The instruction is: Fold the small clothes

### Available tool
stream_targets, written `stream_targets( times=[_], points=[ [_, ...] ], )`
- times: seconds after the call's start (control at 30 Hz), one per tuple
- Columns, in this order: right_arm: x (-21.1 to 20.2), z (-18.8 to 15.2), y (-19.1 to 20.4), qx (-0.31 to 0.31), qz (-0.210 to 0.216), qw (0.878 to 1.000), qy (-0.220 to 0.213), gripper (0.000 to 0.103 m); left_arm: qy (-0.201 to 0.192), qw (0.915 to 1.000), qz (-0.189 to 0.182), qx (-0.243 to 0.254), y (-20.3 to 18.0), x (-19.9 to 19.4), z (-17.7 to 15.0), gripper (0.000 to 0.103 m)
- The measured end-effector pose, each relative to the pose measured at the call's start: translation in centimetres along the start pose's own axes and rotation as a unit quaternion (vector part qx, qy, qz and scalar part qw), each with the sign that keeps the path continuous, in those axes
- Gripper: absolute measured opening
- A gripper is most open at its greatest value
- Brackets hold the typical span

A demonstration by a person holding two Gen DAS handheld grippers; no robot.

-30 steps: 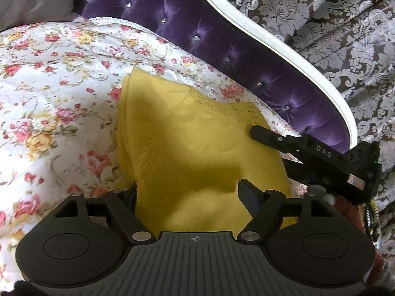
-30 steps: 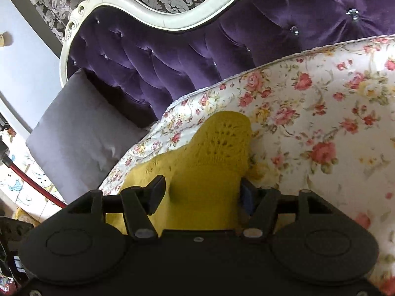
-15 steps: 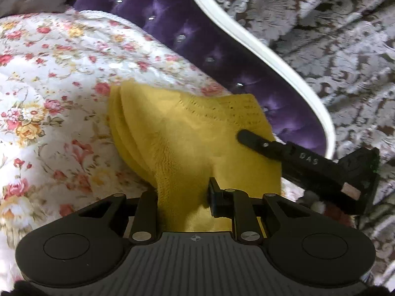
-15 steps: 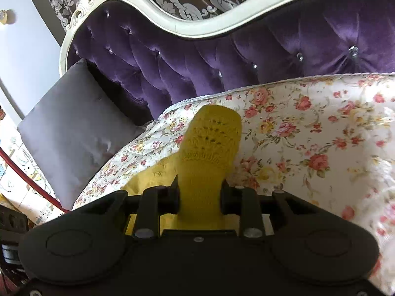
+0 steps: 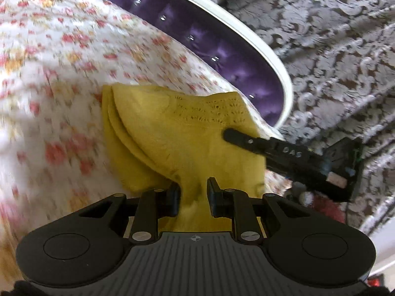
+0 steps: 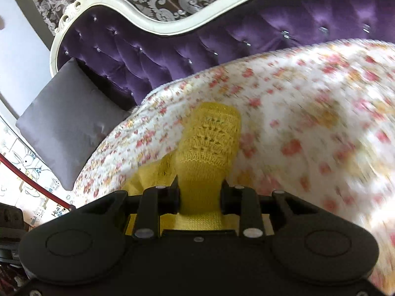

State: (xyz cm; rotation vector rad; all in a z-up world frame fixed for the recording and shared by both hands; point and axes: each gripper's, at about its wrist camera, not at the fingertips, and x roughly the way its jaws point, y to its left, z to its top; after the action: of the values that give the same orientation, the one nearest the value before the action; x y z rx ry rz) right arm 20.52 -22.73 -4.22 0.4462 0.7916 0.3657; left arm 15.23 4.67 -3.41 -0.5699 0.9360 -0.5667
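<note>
Yellow knit garment (image 5: 187, 138) lies on a floral bedspread (image 5: 61, 56), doubled over so that layered curved edges show along its left side. Its weave is soft and fine over most of the cloth, with a band of open lacy stitching toward the far edge. The left gripper (image 5: 193, 198) has its fingers drawn close together on a bunched fold at the near edge of the garment. In the left wrist view the right gripper (image 5: 291, 151), black and angular, reaches in from the right with a finger on the cloth; in its own view the right gripper (image 6: 200, 194) pinches a narrow ribbed and lace-patterned part, perhaps a sleeve, between nearly closed fingers.

The bedspread is white with pink and yellow flowers, blurred in both views. Beyond it stands a purple tufted headboard (image 6: 172, 49) with shiny buttons and a curved white frame. A grey satin pillow (image 6: 64, 120) leans against it at the far left. Brown and silver damask wallpaper (image 5: 333, 37) covers the wall behind.
</note>
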Motion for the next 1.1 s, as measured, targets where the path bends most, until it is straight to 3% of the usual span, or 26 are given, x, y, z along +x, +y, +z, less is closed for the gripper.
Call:
stream_targets(
  times=[0.1,0.23,0.3,0.37,0.5,0.67,0.9,0.93,0.97,1.0,1.03,1.1],
  points=[
    [-1.6,-1.6,-0.6,0.012,-0.005,1.0,-0.001,0.039,0.003,1.0,-0.004,0.005,-1.0,-0.6,-1.7,0.021],
    [-2.7,-2.9,-1.5,0.018,-0.022,1.0,-0.011,0.039,-0.003,0.9989,0.041,0.024,-1.2,-0.9,-3.2,0.024],
    [-2.7,-3.1,-1.8,0.017,-0.028,0.999,-0.014,0.039,-0.009,0.997,0.07,0.031,-0.8,-1.0,-3.7,0.036],
    [-2.5,-3.3,-1.9,0.008,-0.038,0.999,-0.015,0.04,-0.018,0.9944,0.095,0.042,-0.7,-1.5,-4.2,0.063],
    [-2.3,-3.6,-2.0,-0.005,-0.044,0.999,-0.019,0.042,-0.013,0.9921,0.115,0.048,0.1,-1.6,-5.0,0.069],
    [-2.3,-4.0,-2.6,0.0,-0.038,0.999,-0.02,0.046,-0.008,0.9946,0.098,0.034,1.2,-0.5,-5.0,0.073],
    [-2.0,-4.3,-3.3,0.001,-0.027,0.999,-0.025,0.047,0.005,0.9996,0.023,0.017,1.2,3.1,-3.5,0.073],
    [-1.9,-4.3,-3.4,0.002,-0.025,0.999,-0.026,0.048,0.007,0.9998,0.011,0.012,1.3,3.5,-3.2,0.072],
    [-1.9,-4.3,-3.6,0.002,-0.023,0.999,-0.026,0.048,0.009,1.0,0.002,0.003,1.4,3.9,-3.1,0.061],
    [-1.8,-4.3,-3.6,0.003,-0.022,0.999,-0.028,0.049,0.012,0.9999,-0.004,-0.007,1.4,4.1,-3.1,0.043],
    [-1.8,-4.3,-3.7,0.004,-0.02,0.999,-0.03,0.049,0.015,0.9998,0.004,-0.013,1.4,4.2,-3.1,0.017],
    [-1.8,-4.2,-3.6,0.003,-0.018,0.999,-0.032,0.047,0.013,0.9999,0.008,0.0,1.1,3.9,-3.3,0.017]
  ],
)
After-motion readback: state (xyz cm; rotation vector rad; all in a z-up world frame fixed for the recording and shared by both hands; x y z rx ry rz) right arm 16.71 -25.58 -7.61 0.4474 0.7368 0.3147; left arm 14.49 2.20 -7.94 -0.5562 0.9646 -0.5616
